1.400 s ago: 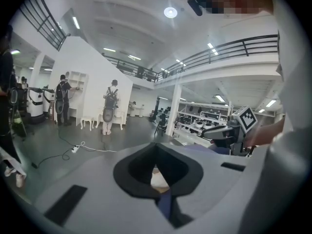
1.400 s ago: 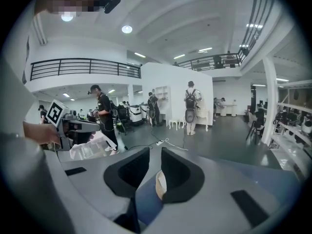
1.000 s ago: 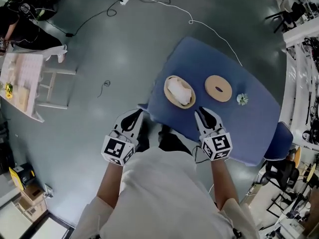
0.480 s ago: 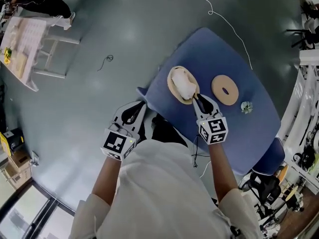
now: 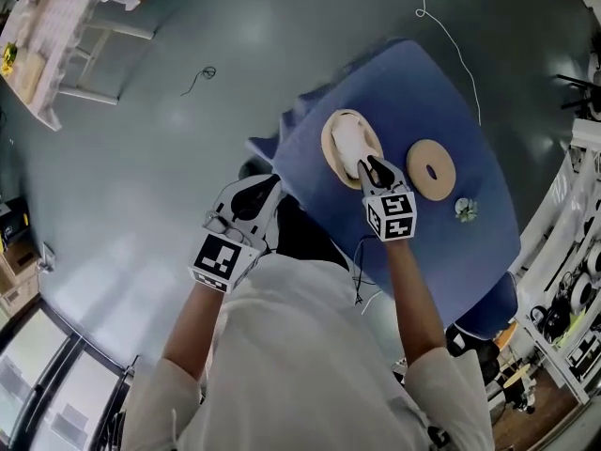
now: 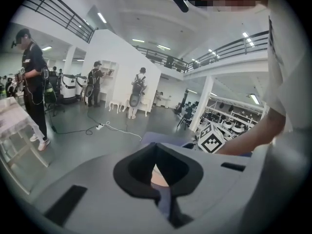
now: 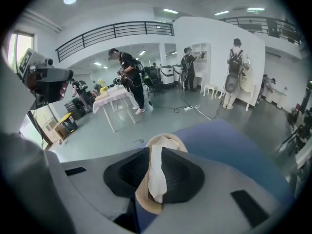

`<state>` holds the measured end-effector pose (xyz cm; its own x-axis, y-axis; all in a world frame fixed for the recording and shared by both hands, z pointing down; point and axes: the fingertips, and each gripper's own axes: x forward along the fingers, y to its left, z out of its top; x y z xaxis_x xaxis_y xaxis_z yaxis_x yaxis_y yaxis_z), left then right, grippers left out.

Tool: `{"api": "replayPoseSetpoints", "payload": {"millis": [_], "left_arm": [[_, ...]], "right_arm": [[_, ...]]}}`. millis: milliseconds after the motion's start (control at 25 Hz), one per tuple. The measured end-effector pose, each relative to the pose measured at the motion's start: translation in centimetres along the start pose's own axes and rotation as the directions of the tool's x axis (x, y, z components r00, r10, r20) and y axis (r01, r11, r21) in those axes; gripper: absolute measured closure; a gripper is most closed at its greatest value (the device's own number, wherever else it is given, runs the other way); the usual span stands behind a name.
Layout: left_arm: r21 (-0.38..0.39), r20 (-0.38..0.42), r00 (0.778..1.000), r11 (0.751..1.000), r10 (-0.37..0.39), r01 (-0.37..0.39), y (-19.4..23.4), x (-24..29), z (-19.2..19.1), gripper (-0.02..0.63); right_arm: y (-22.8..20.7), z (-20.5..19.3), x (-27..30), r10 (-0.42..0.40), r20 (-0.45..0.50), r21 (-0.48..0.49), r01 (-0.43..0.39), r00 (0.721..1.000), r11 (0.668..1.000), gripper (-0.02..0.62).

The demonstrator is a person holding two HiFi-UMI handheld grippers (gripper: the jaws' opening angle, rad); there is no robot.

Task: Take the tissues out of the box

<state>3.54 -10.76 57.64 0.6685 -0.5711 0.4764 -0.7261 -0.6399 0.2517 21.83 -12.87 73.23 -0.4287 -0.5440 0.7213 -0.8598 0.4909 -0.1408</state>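
A round tan box (image 5: 329, 144) stands on the blue table (image 5: 451, 252) with a white tissue (image 5: 347, 144) bulging out of its top. My right gripper (image 5: 372, 167) hangs right over the box's near rim, jaws a little apart, and its fingertips reach the tissue's edge. In the right gripper view the tissue (image 7: 157, 169) and the box rim (image 7: 145, 204) show through the gap of the right gripper (image 7: 155, 174); no pad presses on it. My left gripper (image 5: 252, 198) hovers off the table's near left corner, empty. The left gripper (image 6: 158, 172) shows a narrow gap.
A flat round tan lid (image 5: 431, 169) with a centre hole lies right of the box, and a small pale green thing (image 5: 467, 211) lies beyond it. A white cable (image 5: 451, 26) runs over the grey floor. A white table (image 5: 42, 45) stands far left. People (image 7: 127, 77) stand in the hall.
My right gripper has come down and forward from the table's near edge to the box. The left gripper has sunk a little. The head view has swung, shifting the table in the picture.
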Motion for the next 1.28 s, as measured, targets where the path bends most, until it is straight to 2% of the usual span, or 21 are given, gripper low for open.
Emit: {"api": "replayPoseSetpoints", "payload": {"millis": [240, 520, 800, 960, 1080, 1200, 1280], "left_arm": [[-0.016, 0.003, 1.000, 1.000, 0.009, -0.009, 0.6, 0.3, -1.3, 0.600], [-0.039, -0.012, 0.999, 0.999, 0.031, -0.031, 1.3, 0.5, -2.6, 0.600], [-0.071, -0.032, 0.997, 0.995, 0.073, -0.075, 3.5, -0.6, -3.3, 0.600], [-0.084, -0.052, 0.996, 0.993, 0.078, -0.082, 4.2, -0.8, -3.9, 0.600], [-0.085, -0.053, 0.996, 0.993, 0.075, -0.080, 4.6, -0.6, -3.9, 0.600], [-0.081, -0.056, 0.996, 0.994, 0.071, -0.075, 4.9, -0.5, -4.0, 0.600], [-0.078, -0.058, 0.996, 0.994, 0.072, -0.077, 5.1, -0.6, -4.0, 0.598]], "right_arm": [[0.2, -2.0, 4.3, 0.019, -0.094, -0.045, -0.023, 0.995, 0.999, 0.484], [-0.5, -5.1, 8.5, 0.013, -0.228, -0.105, -0.038, 0.974, 0.994, 0.449], [-0.9, -6.9, 10.8, -0.023, -0.315, -0.152, -0.027, 0.949, 0.988, 0.415], [-1.0, -7.1, 11.3, -0.070, -0.360, -0.220, -0.012, 0.930, 0.976, 0.416], [-1.1, -7.4, 11.7, -0.106, -0.380, -0.256, 0.006, 0.919, 0.967, 0.436], [-1.7, -7.4, 11.8, -0.139, -0.376, -0.271, 0.034, 0.916, 0.962, 0.513], [-1.9, -7.2, 11.7, -0.136, -0.369, -0.263, 0.037, 0.919, 0.964, 0.533]]}}
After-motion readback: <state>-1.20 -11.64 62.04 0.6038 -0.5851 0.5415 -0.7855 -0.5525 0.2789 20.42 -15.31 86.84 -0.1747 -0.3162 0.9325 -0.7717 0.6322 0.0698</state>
